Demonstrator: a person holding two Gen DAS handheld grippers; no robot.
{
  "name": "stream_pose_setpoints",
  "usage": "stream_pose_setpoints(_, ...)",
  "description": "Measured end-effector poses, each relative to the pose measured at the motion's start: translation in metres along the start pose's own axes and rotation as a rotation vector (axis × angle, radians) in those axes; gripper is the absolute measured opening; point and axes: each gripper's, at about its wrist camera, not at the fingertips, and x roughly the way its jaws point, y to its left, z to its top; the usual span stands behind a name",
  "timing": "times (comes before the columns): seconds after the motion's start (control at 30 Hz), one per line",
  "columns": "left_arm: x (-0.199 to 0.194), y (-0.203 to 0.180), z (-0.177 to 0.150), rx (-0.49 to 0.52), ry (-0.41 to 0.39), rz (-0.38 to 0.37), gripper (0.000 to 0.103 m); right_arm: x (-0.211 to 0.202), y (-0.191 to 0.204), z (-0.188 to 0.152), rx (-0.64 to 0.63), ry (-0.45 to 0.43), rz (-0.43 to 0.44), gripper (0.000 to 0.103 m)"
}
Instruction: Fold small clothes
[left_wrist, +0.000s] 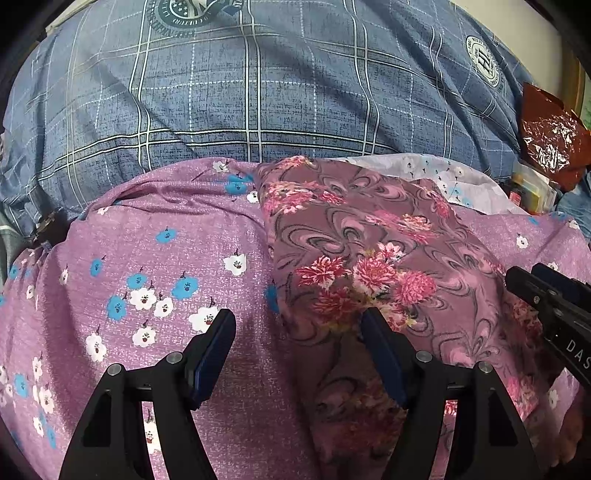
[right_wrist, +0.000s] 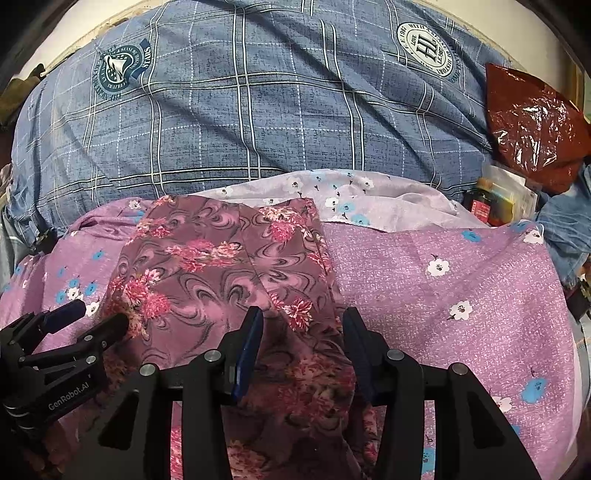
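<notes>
A mauve garment with red-pink flowers (left_wrist: 373, 243) lies folded in a long strip on a purple cloth with blue and white flowers (left_wrist: 166, 266). It also shows in the right wrist view (right_wrist: 221, 266), on the same purple cloth (right_wrist: 443, 295). My left gripper (left_wrist: 297, 325) is open over the garment's left edge, its right finger on the cloth. My right gripper (right_wrist: 303, 325) is open astride the garment's near right edge. Each gripper shows in the other's view: the right one (left_wrist: 532, 280) and the left one (right_wrist: 99, 314).
A blue plaid bedsheet (left_wrist: 258, 85) covers the bed behind the cloths. A red plastic bag (right_wrist: 532, 122) and small boxes (right_wrist: 498, 203) sit at the far right. A pale lilac flowered cloth (right_wrist: 351, 199) lies behind the garment.
</notes>
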Motion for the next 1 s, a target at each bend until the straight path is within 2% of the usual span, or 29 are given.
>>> stream_pose_setpoints(0.27, 0.002, -0.002, 0.000, -0.004, 0.001, -0.001, 0.071, 0.002, 0.000, 0.000, -0.009, 0.003, -0.010, 0.047)
stream_pose_setpoints(0.37, 0.005, -0.002, 0.000, -0.002, 0.007, 0.008, 0.074, 0.005, -0.003, 0.000, 0.005, 0.019, 0.000, 0.046)
stream_pose_setpoints(0.47, 0.003, 0.005, 0.004, -0.036, 0.014, -0.019, 0.074, 0.007, -0.024, 0.004, 0.084, 0.035, 0.074, 0.046)
stream_pose_setpoints(0.57, 0.002, 0.017, 0.008, -0.081, 0.015, -0.069, 0.074, 0.012, -0.060, 0.005, 0.240, 0.059, 0.220, 0.047)
stream_pose_setpoints(0.67, 0.013, 0.021, 0.007, -0.086, 0.079, -0.143, 0.072, 0.020, -0.088, 0.001, 0.365, 0.070, 0.343, 0.048)
stream_pose_setpoints(0.73, 0.022, 0.017, 0.004, -0.072, 0.115, -0.200, 0.067, 0.023, -0.089, 0.000, 0.367, 0.069, 0.369, 0.048)
stream_pose_setpoints(0.77, 0.023, 0.014, 0.003, -0.064, 0.107, -0.208, 0.062, 0.025, -0.086, 0.000, 0.351, 0.069, 0.364, 0.047)
stream_pose_setpoints(0.83, 0.022, 0.011, 0.006, -0.046, 0.091, -0.204, 0.060, 0.027, -0.076, 0.000, 0.315, 0.072, 0.381, 0.039)
stream_pose_setpoints(0.87, 0.023, 0.011, 0.006, -0.045, 0.089, -0.203, 0.060, 0.028, -0.071, 0.003, 0.293, 0.065, 0.386, 0.028)
stream_pose_setpoints(0.9, 0.024, 0.013, 0.007, -0.060, 0.091, -0.211, 0.060, 0.027, -0.065, 0.005, 0.261, 0.052, 0.377, 0.022)
stream_pose_setpoints(0.93, 0.027, 0.014, 0.007, -0.077, 0.096, -0.218, 0.062, 0.028, -0.058, 0.009, 0.229, 0.047, 0.363, 0.021)
stream_pose_setpoints(1.0, 0.033, 0.019, 0.008, -0.119, 0.120, -0.236, 0.067, 0.039, -0.046, 0.016, 0.207, 0.100, 0.343, 0.019)
